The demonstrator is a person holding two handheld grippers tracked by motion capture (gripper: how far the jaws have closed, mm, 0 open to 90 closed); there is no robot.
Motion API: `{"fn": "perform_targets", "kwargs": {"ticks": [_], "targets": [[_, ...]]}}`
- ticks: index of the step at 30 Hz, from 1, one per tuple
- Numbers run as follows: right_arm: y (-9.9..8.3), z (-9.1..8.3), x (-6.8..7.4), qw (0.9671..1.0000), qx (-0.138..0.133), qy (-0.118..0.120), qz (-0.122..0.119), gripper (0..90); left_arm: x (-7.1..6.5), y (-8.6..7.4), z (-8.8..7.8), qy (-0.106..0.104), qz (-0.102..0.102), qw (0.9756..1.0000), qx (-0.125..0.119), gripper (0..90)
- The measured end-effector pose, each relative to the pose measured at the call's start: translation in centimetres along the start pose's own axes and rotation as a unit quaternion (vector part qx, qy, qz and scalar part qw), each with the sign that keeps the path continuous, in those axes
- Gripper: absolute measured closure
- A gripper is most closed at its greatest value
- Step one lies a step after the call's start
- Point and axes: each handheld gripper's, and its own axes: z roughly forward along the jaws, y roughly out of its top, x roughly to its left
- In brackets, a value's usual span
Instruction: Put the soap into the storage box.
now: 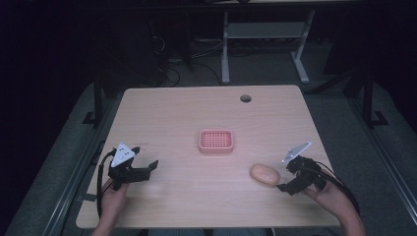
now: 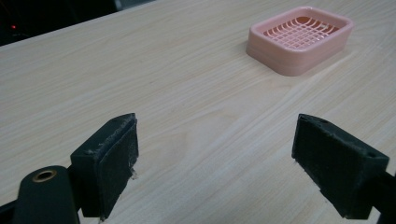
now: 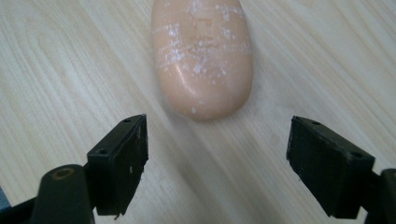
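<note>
A pink soap dish [image 1: 216, 141] with a grid insert sits at the middle of the wooden table [image 1: 187, 113]; in the left gripper view the soap dish [image 2: 300, 38] lies ahead to the right. An oval peach soap bar [image 1: 264, 174] lies near the front right. My right gripper [image 1: 287, 178] is open just right of the bar; in the right gripper view the bar [image 3: 202, 56] lies just beyond the spread jaws of the gripper [image 3: 233, 161]. My left gripper [image 1: 147, 168] rests at the front left, open, and the gripper [image 2: 224, 163] has bare wood between its jaws.
A round cable hole [image 1: 245, 98] is in the table's far right part. Beyond the far edge stands a white desk frame [image 1: 260, 44] on a dark floor with cables. Bare wood spans between the dish and both grippers.
</note>
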Motion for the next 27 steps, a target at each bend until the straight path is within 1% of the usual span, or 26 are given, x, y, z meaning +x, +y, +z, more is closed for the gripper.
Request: {"fn": "perform_targets", "kwargs": {"ticks": [2,5,7,9,10,11,12,13,18,20,24,25,27], "targets": [[0.4,0.1,-0.1,1.0,0.002,0.004,-0.003,20.1,0.0,0.0,0.0,0.0,0.0,1.0,0.0,14.3],[1.1,0.2,0.0,0.9999,0.005,0.004,-0.012,20.1,0.0,0.0,0.0,0.0,0.003,1.0,0.001,14.3],[2.0,0.2,0.1,0.9997,0.008,0.002,-0.024,20.1,0.0,0.0,0.0,0.0,0.003,1.0,0.001,14.3],[2.3,0.2,0.2,0.9996,0.008,0.003,-0.026,20.1,0.0,0.0,0.0,0.0,0.003,1.0,0.001,14.3],[2.6,0.3,0.1,0.9994,0.01,0.001,-0.033,20.1,0.0,0.0,0.0,0.0,0.003,1.0,0.001,14.3],[3.2,0.5,0.2,0.9991,0.015,0.002,-0.039,20.2,0.0,0.0,0.0,-0.001,0.003,1.0,0.001,14.3],[3.2,0.5,0.2,0.9991,0.015,0.002,-0.039,20.2,0.0,0.0,0.0,-0.001,0.003,1.0,0.001,14.3],[3.7,0.7,0.3,0.9987,0.02,0.004,-0.047,20.3,0.0,0.0,0.0,-0.001,0.003,1.0,0.001,14.3],[4.6,1.2,0.5,0.9979,0.029,0.006,-0.057,20.2,0.0,0.0,0.0,-0.001,0.002,1.0,0.001,14.3],[5.1,1.6,0.5,0.9971,0.037,0.007,-0.066,20.3,0.0,0.0,0.0,-0.002,0.003,1.0,0.001,14.3],[5.6,2.0,0.6,0.9967,0.045,0.01,-0.067,20.4,0.0,0.0,0.0,-0.002,0.001,1.0,0.001,14.3],[5.8,2.0,0.5,0.9964,0.045,0.01,-0.071,20.5,0.0,0.0,0.0,-0.002,0.002,1.0,0.001,14.3],[6.0,2.2,0.5,0.9962,0.049,0.011,-0.072,20.5,0.0,0.0,0.0,-0.001,0.002,1.0,0.001,14.3]]}}
